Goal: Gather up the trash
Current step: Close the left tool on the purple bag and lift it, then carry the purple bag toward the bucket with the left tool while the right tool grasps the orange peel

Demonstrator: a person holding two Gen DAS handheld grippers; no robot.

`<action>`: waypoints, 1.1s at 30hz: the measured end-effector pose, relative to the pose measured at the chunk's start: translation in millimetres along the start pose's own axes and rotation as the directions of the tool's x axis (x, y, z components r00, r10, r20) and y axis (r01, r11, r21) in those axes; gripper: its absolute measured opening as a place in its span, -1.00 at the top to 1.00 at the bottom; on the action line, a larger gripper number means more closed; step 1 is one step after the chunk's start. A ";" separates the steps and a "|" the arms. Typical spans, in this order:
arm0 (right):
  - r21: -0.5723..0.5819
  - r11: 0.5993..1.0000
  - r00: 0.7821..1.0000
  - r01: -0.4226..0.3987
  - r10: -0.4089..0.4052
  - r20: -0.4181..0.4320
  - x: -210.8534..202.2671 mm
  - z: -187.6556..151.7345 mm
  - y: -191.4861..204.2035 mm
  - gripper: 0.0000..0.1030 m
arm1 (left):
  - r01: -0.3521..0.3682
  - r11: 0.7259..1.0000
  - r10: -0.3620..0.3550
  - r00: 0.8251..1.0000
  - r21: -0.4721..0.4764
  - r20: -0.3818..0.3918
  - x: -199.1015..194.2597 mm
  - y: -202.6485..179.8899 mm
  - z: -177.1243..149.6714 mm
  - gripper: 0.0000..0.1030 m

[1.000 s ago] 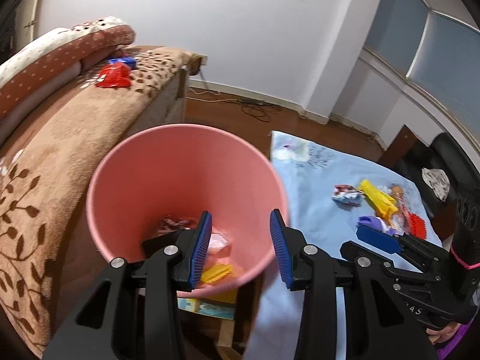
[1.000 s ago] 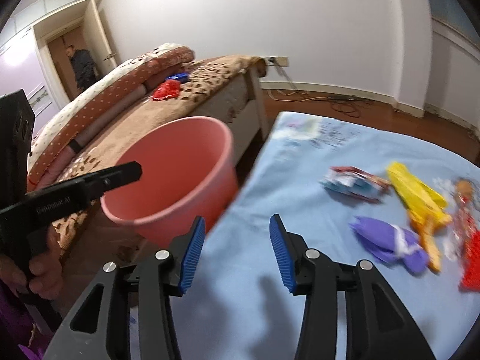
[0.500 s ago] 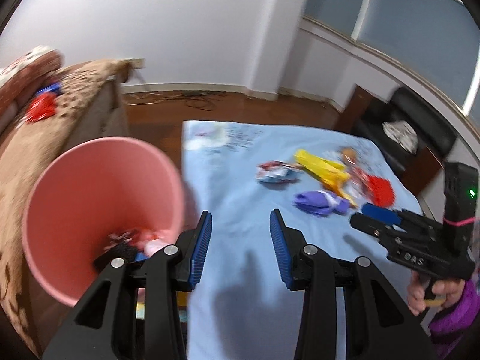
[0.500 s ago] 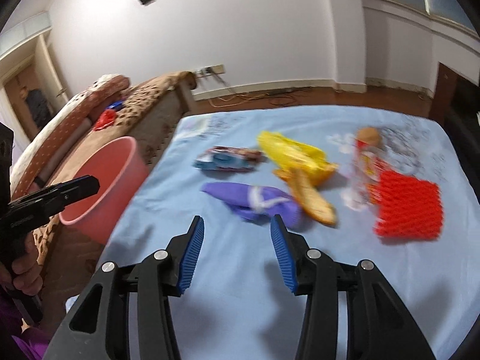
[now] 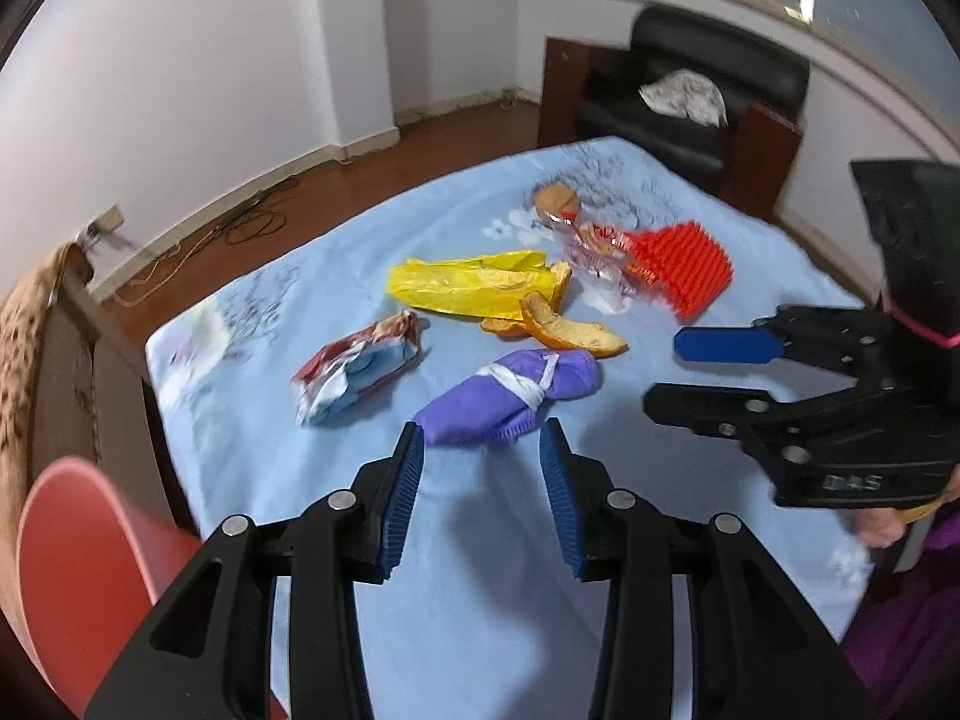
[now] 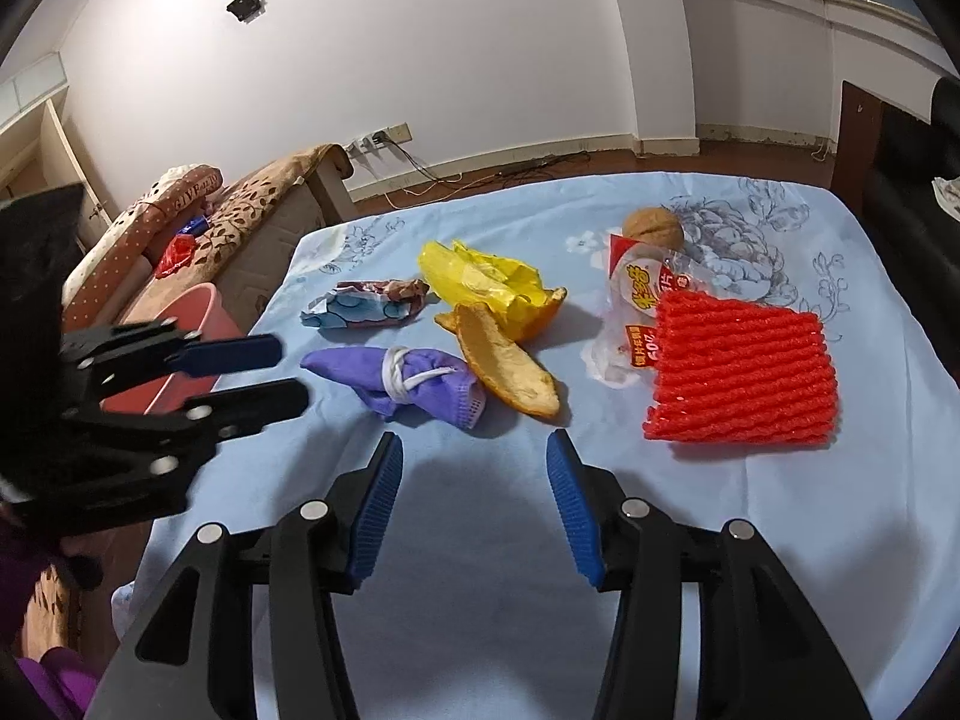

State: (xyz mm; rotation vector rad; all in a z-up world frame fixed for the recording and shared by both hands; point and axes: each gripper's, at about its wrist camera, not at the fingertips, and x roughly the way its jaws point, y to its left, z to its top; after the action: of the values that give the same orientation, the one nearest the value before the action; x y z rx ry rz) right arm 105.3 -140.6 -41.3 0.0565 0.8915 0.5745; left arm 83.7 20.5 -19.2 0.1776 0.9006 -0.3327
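Trash lies on the blue tablecloth [image 6: 480, 600]: a purple bundle tied with white string [image 5: 510, 396] [image 6: 414, 381], orange peel [image 5: 558, 333] [image 6: 510, 366], a yellow bag [image 5: 468, 285] [image 6: 480, 276], a crumpled wrapper [image 5: 354, 369] [image 6: 366, 303], a red foam net [image 5: 690, 264] [image 6: 738, 372], a clear snack packet [image 6: 636, 300] and a walnut [image 6: 653, 228]. My left gripper [image 5: 480, 450] [image 6: 293, 372] is open, just short of the purple bundle. My right gripper [image 6: 474, 438] [image 5: 660, 373] hovers over bare cloth near the peel, its jaws opening with nothing between them. The pink bucket [image 5: 78, 552] [image 6: 192, 306] stands off the table's left edge.
A sofa with a brown patterned cover [image 6: 252, 210] runs beside the bucket. A black armchair [image 5: 690, 102] stands beyond the table's far corner. Cables [image 5: 240, 222] lie on the wooden floor by the wall. A person's hand [image 5: 882, 525] holds the right gripper.
Both grippers have swung away from the pink bucket to the trash on the table. The left one rolled and now faces the purple bundle. The right jaws stand wider.
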 end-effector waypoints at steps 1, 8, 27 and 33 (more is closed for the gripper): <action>-0.002 1.000 1.000 -0.002 0.002 -0.003 0.8 0.0 -0.9 0.04 | 0.002 1.000 -0.001 1.000 0.020 -0.007 6.2 0.1 3.0 0.21; -0.007 1.000 1.000 -0.018 0.018 -0.019 4.3 2.1 -5.1 -0.02 | 0.028 0.995 -0.023 0.998 0.091 -0.055 37.8 4.1 16.4 0.21; -0.036 0.999 0.999 0.003 -0.005 -0.039 18.0 8.4 -7.4 -0.04 | 0.041 0.994 -0.036 0.998 0.105 -0.049 38.8 4.9 4.4 0.46; -0.052 0.999 0.999 0.012 -0.014 -0.036 25.2 16.0 -6.9 -0.04 | 0.051 0.998 -0.050 0.998 0.038 -0.028 23.9 8.7 -3.7 0.66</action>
State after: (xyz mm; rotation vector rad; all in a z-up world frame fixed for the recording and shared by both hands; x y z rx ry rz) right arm 132.7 -131.0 -51.1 -0.0068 0.9117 0.5875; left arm 97.8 24.7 -40.2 0.1959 0.9273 -0.3952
